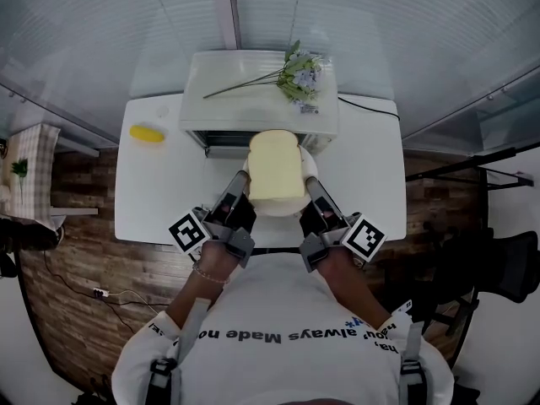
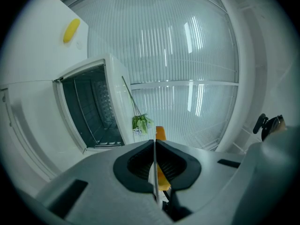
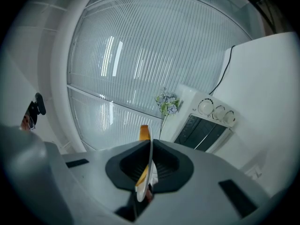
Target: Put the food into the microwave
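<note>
A thick slice of bread (image 1: 274, 165) lies on a white plate (image 1: 310, 165) held in the air just in front of the white microwave (image 1: 253, 108). My left gripper (image 1: 240, 186) is shut on the plate's left rim and my right gripper (image 1: 313, 189) on its right rim. In the left gripper view the plate's edge (image 2: 154, 172) runs between the shut jaws of the left gripper (image 2: 154, 146), with the bread's crust (image 2: 160, 134) beyond. The right gripper view shows the plate rim (image 3: 149, 158) clamped in the right gripper (image 3: 150, 146). The microwave's open cavity (image 2: 89, 107) faces me.
The microwave stands at the back of a white table (image 1: 152, 201). Artificial flowers (image 1: 299, 74) lie on its top. A yellow food item (image 1: 147, 133) rests on the table to its left. The control knobs (image 3: 215, 110) are on the microwave's right side. A ribbed glass wall rises behind.
</note>
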Demonstrator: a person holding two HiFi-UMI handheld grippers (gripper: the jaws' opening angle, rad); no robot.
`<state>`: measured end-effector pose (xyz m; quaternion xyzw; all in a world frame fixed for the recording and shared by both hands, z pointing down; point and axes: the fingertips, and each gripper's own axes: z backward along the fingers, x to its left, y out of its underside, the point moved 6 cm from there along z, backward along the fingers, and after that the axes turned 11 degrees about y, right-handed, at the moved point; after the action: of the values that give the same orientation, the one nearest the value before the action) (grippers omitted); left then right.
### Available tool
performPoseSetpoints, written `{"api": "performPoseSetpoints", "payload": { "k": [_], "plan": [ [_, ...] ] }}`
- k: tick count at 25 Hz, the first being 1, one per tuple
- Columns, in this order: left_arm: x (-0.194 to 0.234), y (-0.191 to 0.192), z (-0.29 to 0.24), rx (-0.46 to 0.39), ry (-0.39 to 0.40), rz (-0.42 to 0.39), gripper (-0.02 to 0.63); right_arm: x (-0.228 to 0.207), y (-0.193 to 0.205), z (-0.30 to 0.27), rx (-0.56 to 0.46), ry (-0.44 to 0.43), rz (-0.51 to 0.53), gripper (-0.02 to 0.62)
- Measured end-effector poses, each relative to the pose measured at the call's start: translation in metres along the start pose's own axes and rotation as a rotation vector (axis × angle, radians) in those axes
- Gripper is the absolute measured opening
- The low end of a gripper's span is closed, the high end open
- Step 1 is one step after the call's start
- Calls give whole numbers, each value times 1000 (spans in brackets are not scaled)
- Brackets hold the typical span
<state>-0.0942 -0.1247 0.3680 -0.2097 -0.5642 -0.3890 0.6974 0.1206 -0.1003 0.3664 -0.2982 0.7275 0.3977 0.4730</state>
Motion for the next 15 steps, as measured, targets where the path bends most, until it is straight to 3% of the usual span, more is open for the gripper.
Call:
{"api": "performPoseSetpoints", "payload": {
  "k": [15],
  "plan": [
    [15,2,7,8,-50,0,18,-15,7,-4,40,25,-12,21]
  ]
}}
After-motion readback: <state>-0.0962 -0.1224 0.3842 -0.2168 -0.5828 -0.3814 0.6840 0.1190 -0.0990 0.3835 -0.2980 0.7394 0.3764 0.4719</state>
